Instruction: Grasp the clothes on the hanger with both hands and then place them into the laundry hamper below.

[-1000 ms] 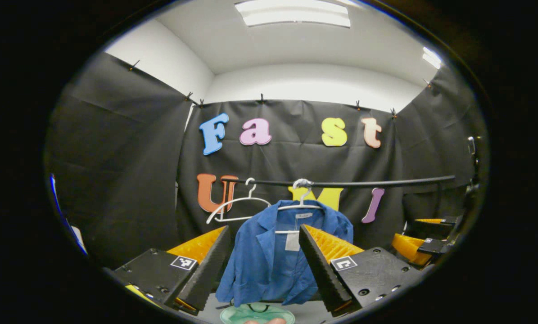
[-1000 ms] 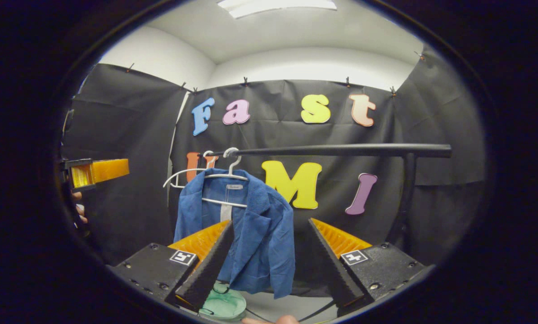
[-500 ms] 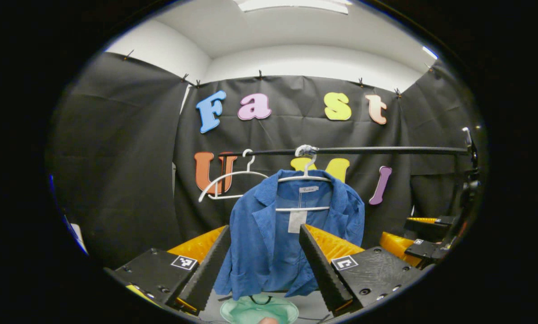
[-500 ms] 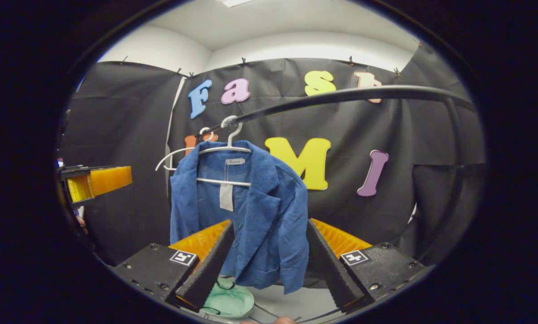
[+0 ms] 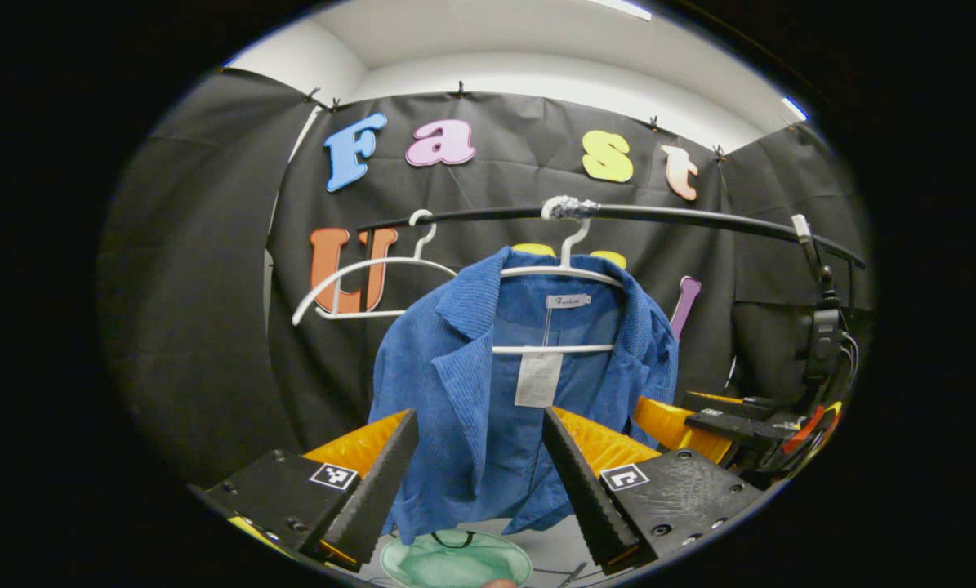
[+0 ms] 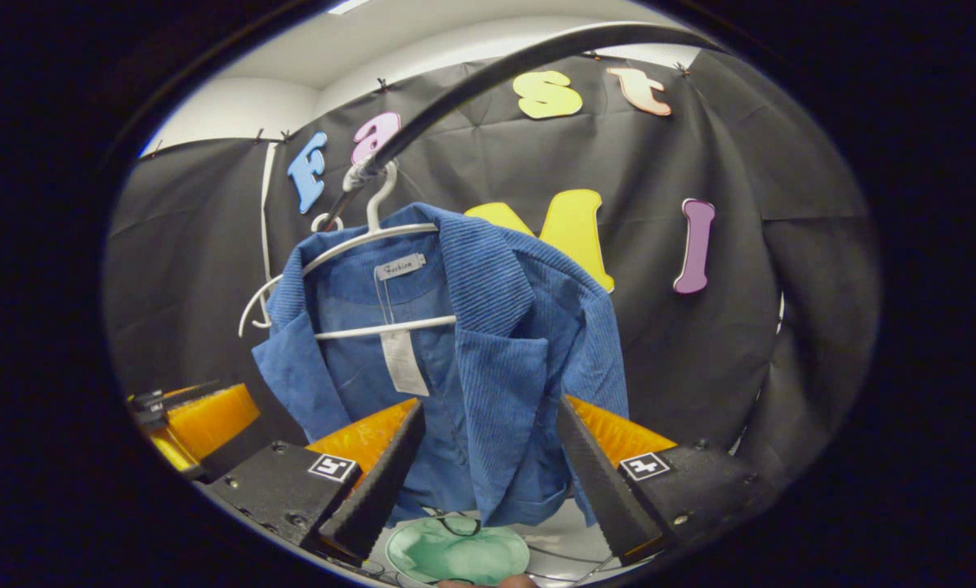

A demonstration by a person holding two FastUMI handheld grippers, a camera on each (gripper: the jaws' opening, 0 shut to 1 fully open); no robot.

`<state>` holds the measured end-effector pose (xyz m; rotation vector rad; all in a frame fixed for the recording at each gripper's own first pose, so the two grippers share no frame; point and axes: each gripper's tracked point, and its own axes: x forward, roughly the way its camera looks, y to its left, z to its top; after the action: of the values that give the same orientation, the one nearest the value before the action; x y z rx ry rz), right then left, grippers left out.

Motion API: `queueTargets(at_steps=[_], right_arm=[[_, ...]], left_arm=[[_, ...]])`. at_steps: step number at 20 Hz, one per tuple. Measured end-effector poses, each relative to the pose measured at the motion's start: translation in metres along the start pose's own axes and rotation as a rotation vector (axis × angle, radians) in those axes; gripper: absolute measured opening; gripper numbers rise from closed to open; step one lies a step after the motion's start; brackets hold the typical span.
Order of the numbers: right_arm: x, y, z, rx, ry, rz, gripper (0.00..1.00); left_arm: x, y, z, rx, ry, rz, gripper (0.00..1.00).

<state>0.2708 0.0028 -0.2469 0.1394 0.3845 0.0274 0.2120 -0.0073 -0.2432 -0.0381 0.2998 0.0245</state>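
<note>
We are finding both grippers, left (image 5: 473,478) and right (image 6: 488,474), gaping, holding nothing | blue corduroy jacket (image 5: 471,408) hanging on white hanger (image 5: 557,269) above pale-green hamper (image 5: 455,563); we are advising pinching each shoulder evenly.

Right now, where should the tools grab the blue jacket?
Probably the blue jacket at its two shoulders, approached from the front, one tool per side. It hangs open on the white hanger, lapels facing the cameras, so the shoulder folds offer thick, pinchable cloth.
</note>
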Motion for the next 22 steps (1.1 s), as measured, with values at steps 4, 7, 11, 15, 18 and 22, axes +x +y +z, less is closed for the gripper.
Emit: queueTargets(at_steps=[4,7,11,15,18,22], right_arm=[[0.042,0.007,0.005,-0.017,-0.010,-0.023,1.00],[0.067,0.009,-0.006,-0.047,0.015,-0.035,0.99],[0.081,0.002,-0.008,0.011,0.023,-0.038,0.92],[0.085,-0.005,-0.014,0.077,0.044,0.008,0.69],[0.079,-0.006,-0.012,0.157,0.059,0.082,0.56],[0.065,-0.018,-0.004,0.196,0.029,0.119,0.25]], left_arm=[[0.035,0.015,-0.012,-0.020,0.031,-0.006,0.93],[0.060,0.019,-0.029,-0.041,0.075,-0.012,0.93],[0.082,0.025,-0.029,-0.048,0.060,0.012,0.90],[0.087,0.030,-0.026,-0.060,0.072,0.018,0.70],[0.089,0.028,-0.024,-0.060,0.081,-0.002,0.43],[0.087,0.028,-0.023,-0.108,0.096,-0.007,0.06]])
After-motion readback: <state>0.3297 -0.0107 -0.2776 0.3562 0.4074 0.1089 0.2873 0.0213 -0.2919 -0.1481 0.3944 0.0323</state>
